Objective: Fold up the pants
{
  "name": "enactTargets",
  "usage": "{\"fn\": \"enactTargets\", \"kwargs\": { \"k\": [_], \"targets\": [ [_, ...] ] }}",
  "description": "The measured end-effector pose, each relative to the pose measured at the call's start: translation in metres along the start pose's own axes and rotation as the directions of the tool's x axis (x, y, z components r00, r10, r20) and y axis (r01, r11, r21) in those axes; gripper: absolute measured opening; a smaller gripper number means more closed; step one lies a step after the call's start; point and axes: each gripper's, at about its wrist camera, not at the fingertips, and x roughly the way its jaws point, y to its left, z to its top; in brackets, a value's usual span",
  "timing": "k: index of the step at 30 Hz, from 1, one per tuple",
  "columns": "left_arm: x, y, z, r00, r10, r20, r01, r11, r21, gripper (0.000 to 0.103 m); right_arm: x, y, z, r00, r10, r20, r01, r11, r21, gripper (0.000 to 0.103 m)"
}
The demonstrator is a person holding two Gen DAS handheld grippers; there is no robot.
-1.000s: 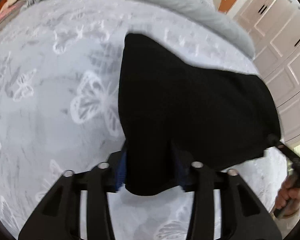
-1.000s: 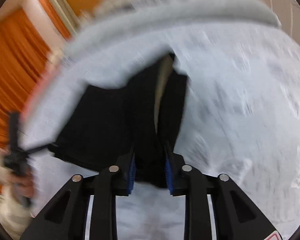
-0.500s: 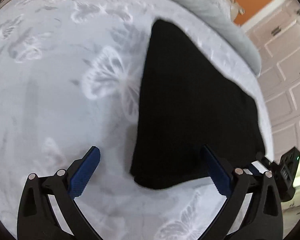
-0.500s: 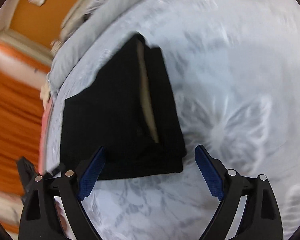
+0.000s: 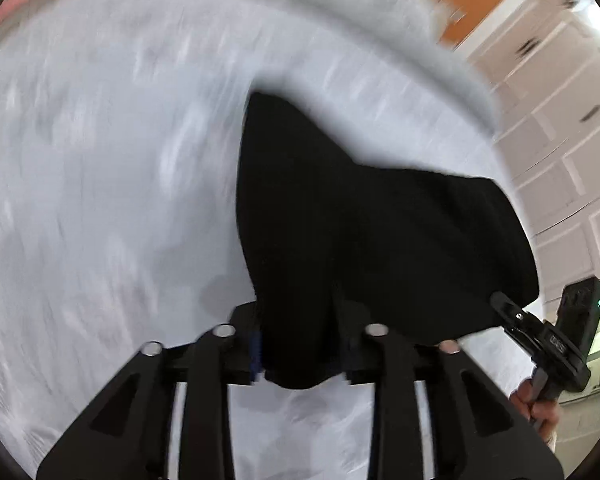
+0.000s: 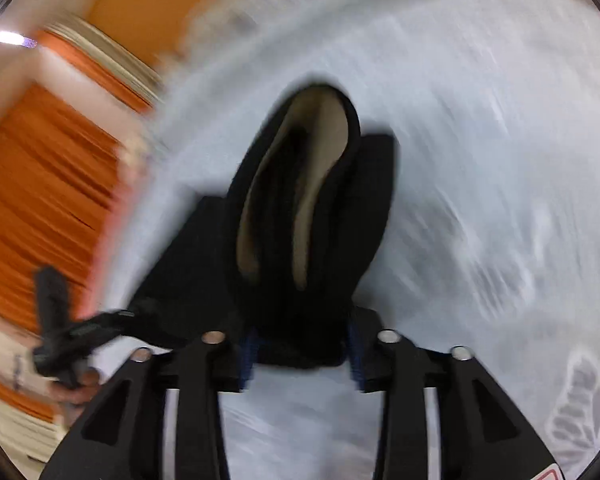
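Note:
The black pants [image 5: 360, 220] lie folded on a white butterfly-print bedspread [image 5: 100, 160], with their near edge pulled up in a tent. My left gripper [image 5: 300, 344] has one near corner bunched between its blue pads, and its jaws are closing on the cloth. My right gripper [image 6: 300, 352] pinches the other near corner of the pants [image 6: 372, 200], its jaws closing too. There the waistband gapes and shows a beige lining [image 6: 324, 152]. Each view catches the other gripper at the side: the right gripper [image 5: 540, 332] and the left gripper [image 6: 80, 332].
A rolled grey blanket [image 5: 380, 20] lies along the far edge of the bed. White panelled cabinet doors [image 5: 560, 120] stand to the right of it, and an orange curtain [image 6: 32, 180] hangs on the other side. A person's hand [image 5: 540, 404] grips the right handle.
Half a second ago both grippers stood wide open over the flat pants. Now both have closed on the near corners again and raised that edge off the bed.

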Motion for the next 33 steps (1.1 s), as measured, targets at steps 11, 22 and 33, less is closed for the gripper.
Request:
{"fn": "enactTargets", "kwargs": {
  "k": [11, 22, 33],
  "targets": [
    [0.042, 0.006, 0.031, 0.999, -0.001, -0.033, -0.001, 0.998, -0.069, 0.095, 0.04, -0.012, 0.032, 0.997, 0.057, 0.05, -0.059, 0.997, 0.047, 0.061],
    [-0.053, -0.051, 0.076, 0.961, -0.006, 0.275, -0.034, 0.99, 0.139, 0.046, -0.039, 0.069, 0.073, 0.937, 0.156, 0.312, -0.084, 0.969, -0.233, 0.052],
    [0.004, -0.029, 0.06, 0.916, 0.295, 0.273, -0.324, 0.943, 0.069, 0.089, -0.011, 0.048, 0.059, 0.961, -0.036, 0.276, 0.083, 0.983, -0.162, 0.012]
  ]
}}
